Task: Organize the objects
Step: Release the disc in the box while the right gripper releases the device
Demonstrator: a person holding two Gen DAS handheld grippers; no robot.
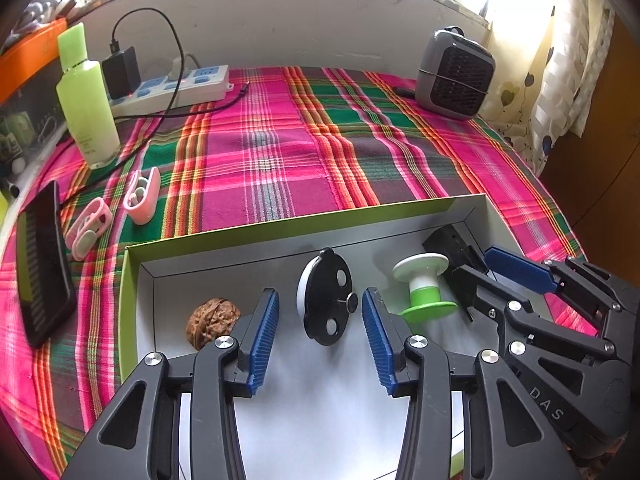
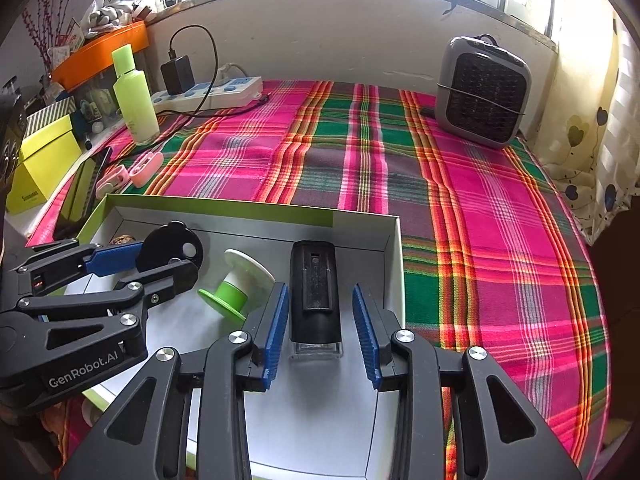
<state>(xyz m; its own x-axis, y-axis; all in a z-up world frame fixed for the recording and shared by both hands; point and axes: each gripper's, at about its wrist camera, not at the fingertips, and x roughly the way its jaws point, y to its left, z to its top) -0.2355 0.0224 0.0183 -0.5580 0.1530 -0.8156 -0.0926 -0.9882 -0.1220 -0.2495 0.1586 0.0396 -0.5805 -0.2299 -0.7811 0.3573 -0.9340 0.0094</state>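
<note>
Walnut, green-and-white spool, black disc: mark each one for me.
Walnut [image 1: 212, 322], left wrist view, on its wrinkled shell.
Green-and-white spool [image 1: 424, 284], left wrist view, on its core.
Black disc [image 1: 326, 300], left wrist view, on its flat face.

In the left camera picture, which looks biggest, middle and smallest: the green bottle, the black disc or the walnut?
1. green bottle
2. black disc
3. walnut

The bottle is farther away yet looks biggest, so that ranking is safe.
</note>
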